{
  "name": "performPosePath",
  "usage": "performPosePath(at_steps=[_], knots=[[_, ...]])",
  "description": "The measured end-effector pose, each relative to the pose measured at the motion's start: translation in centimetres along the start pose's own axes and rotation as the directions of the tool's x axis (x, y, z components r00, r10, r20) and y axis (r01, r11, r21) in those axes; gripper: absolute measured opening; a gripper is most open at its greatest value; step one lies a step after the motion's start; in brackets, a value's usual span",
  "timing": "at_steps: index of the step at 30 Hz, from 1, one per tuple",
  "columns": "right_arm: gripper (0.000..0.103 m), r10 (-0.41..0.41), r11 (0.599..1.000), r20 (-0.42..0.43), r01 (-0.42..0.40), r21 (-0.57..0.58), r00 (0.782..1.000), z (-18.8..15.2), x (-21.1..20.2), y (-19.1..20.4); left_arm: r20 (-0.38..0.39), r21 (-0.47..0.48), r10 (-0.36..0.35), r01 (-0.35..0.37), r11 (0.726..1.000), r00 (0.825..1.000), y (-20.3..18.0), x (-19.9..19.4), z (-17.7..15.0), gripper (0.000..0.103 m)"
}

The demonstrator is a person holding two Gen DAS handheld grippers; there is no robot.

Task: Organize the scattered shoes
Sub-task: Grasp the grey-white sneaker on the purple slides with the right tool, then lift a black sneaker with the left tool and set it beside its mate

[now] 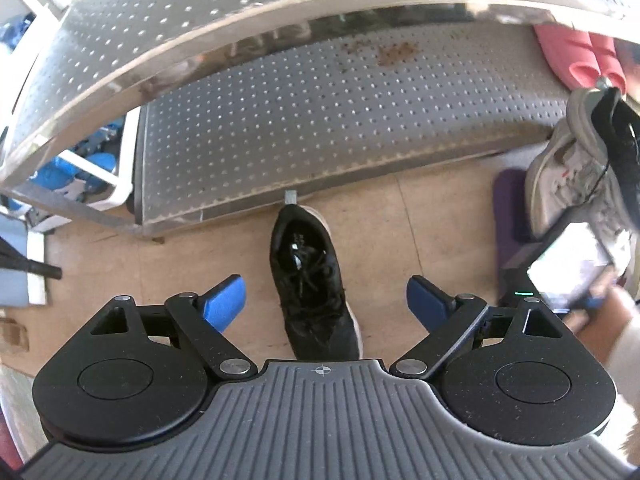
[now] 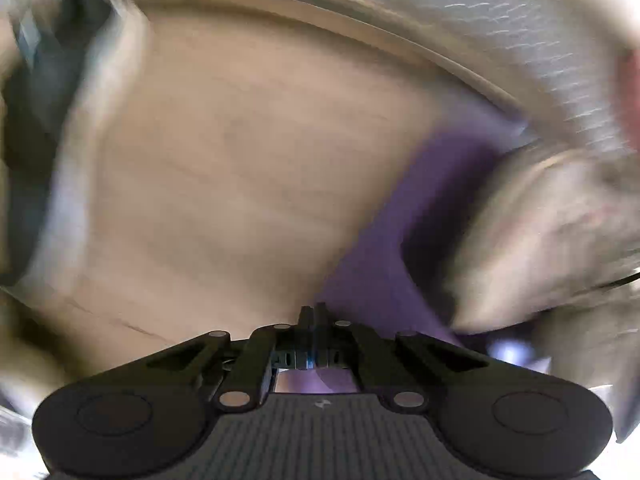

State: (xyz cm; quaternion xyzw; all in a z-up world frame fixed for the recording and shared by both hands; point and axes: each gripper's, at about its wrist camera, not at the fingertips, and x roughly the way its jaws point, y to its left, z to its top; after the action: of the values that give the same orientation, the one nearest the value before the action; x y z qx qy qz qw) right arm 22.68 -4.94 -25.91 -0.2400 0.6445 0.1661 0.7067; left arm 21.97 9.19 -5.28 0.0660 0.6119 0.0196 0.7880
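In the left wrist view, blue items behind a white frame at the far left are too distorted to identify. The perforated grey metal shoe rack (image 1: 320, 128) fills the upper part, its upper shelf curving over the lower one, which carries brown stains. Below, the left tool (image 1: 326, 300) hangs over the tan wooden floor (image 1: 420, 220) with its blue-padded fingers (image 1: 226, 300) spread wide, nothing pressed between them. The black lace-up sneaker (image 1: 310, 284) lies on the floor between them, touching neither pad, its toe cut off by the tool's body. To the right, a grey worn sneaker (image 1: 560, 172) stands tilted over a purple mat (image 1: 508, 208), partly hidden by a black strap. Two pink foam slippers (image 1: 576, 56) sit on the rack's lower shelf, cropped by the edge.

The right wrist view is heavily blurred. The right tool (image 2: 314, 312) is fully closed with nothing visible between its tips, above floor and mat. A pale smeared shape at right may be the grey sneaker; this cannot be confirmed.
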Motion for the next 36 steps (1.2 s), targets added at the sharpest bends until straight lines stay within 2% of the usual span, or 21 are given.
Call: performPosePath(at_steps=[1, 2, 3, 4, 6, 8, 9, 10, 12, 14, 17, 18, 19, 20, 21, 22, 25, 28, 31, 34, 36], knots=[[0.0, 0.032, 0.999, 0.035, -0.032, 0.001, 0.999, -0.8, -1.0, -0.7, -0.001, 0.024, -0.002, 0.002, 1.0, 1.0, -0.6, 0.1, -0.2, 0.091], [0.007, 0.048, 0.999, 0.04, -0.048, 0.001, 0.998, -1.1, -1.6, -1.0, -0.003, 0.058, -0.009, 0.009, 0.998, 1.0, -1.4, 0.1, -0.3, 0.091], [0.037, 0.068, 0.998, 0.039, -0.069, 0.011, 0.997, -1.5, -2.9, -1.5, -0.004, 0.078, -0.014, 0.014, 0.997, 1.0, -2.0, 0.1, -0.5, 0.091], [0.06, 0.09, 0.995, 0.04, -0.092, 0.035, 0.995, -1.9, -4.5, -2.1, 0.0, 0.099, -0.021, 0.021, 0.995, 1.0, -2.5, 0.1, -0.5, 0.091], [0.06, 0.14, 0.987, 0.063, -0.144, 0.07, 0.988, -2.8, -7.4, -3.3, 0.017, 0.155, -0.051, 0.048, 0.987, 0.999, -4.2, 0.0, -0.7, 0.091], [0.061, 0.163, 0.976, 0.096, -0.174, 0.127, 0.982, -3.9, -11.9, -6.2, 0.051, 0.192, -0.106, 0.094, 0.977, 0.993, -6.1, -0.4, -0.9, 0.091], [0.062, 0.158, 0.975, 0.099, -0.171, 0.144, 0.983, -4.1, -12.7, -7.1, 0.071, 0.206, -0.141, 0.124, 0.971, 0.988, -7.0, -0.8, -1.1, 0.088], [0.065, 0.151, 0.973, 0.103, -0.167, 0.163, 0.983, -4.3, -13.7, -8.0, 0.094, 0.217, -0.194, 0.17, 0.961, 0.977, -8.2, -1.3, -1.3, 0.086], [0.073, 0.119, 0.965, 0.137, -0.147, 0.218, 0.983, -5.2, -16.8, -11.5, 0.125, 0.216, -0.309, 0.278, 0.936, 0.943, -10.3, -1.8, -2.0, 0.072], [0.083, 0.077, 0.961, 0.181, -0.121, 0.247, 0.981, -6.0, -19.4, -14.9, 0.13, 0.19, -0.375, 0.349, 0.918, 0.918, -12.0, -1.8, -2.1, 0.058], [0.081, 0.015, 0.961, 0.261, -0.086, 0.263, 0.965, -6.9, -20.7, -19.3, 0.17, 0.136, -0.428, 0.409, 0.902, 0.888, -16.6, -1.6, -0.7, 0.057], [0.073, -0.008, 0.957, 0.278, -0.074, 0.281, 0.961, -7.2, -20.4, -20.1, 0.181, 0.128, -0.432, 0.415, 0.901, 0.884, -17.6, -1.6, -0.1, 0.058], [0.058, -0.043, 0.94, 0.287, -0.059, 0.336, 0.957, -7.9, -19.6, -21.6, 0.193, 0.109, -0.438, 0.424, 0.899, 0.878, -18.9, -1.6, 0.6, 0.059], [0.049, -0.037, 0.917, 0.253, -0.068, 0.392, 0.967, -8.1, -18.8, -23.1, 0.205, 0.088, -0.444, 0.435, 0.896, 0.872, -20.2, -1.5, 1.2, 0.065], [0.037, -0.016, 0.904, 0.261, -0.097, 0.417, 0.965, -8.1, -18.8, -24.0, 0.213, 0.066, -0.449, 0.446, 0.892, 0.868, -21.3, -1.5, 1.9, 0.074], [0.039, -0.002, 0.891, 0.268, -0.12, 0.438, 0.963, -8.2, -18.7, -24.9, 0.222, 0.035, -0.452, 0.456, 0.889, 0.864, -22.9, -1.4, 2.7, 0.076], [0.051, -0.041, 0.88, 0.278, -0.097, 0.464, 0.96, -9.1, -18.8, -27.0, 0.241, -0.024, -0.441, 0.46, 0.888, 0.864, -26.9, -0.9, 5.0, 0.081], [0.063, -0.096, 0.86, 0.275, -0.059, 0.506, 0.957, -10.0, -19.0, -28.5, 0.225, -0.089, -0.419, 0.447, 0.89, 0.88, -28.9, 0.3, 6.6, 0.078], [0.065, -0.101, 0.85, 0.289, -0.068, 0.522, 0.952, -10.8, -19.3, -29.4, 0.191, -0.175, -0.401, 0.433, 0.884, 0.896, -30.2, 2.7, 7.8, 0.072], [0.07, -0.083, 0.85, 0.333, -0.108, 0.516, 0.939, -11.5, -19.9, -29.7, 0.147, -0.145, -0.363, 0.383, 0.912, 0.92, -32.4, 5.0, 8.6, 0.068], [0.071, -0.084, 0.849, 0.342, -0.112, 0.516, 0.936, -11.2, -20.3, -29.8, 0.136, -0.113, -0.362, 0.377, 0.919, 0.922, -33.1, 5.9, 8.8, 0.047]])
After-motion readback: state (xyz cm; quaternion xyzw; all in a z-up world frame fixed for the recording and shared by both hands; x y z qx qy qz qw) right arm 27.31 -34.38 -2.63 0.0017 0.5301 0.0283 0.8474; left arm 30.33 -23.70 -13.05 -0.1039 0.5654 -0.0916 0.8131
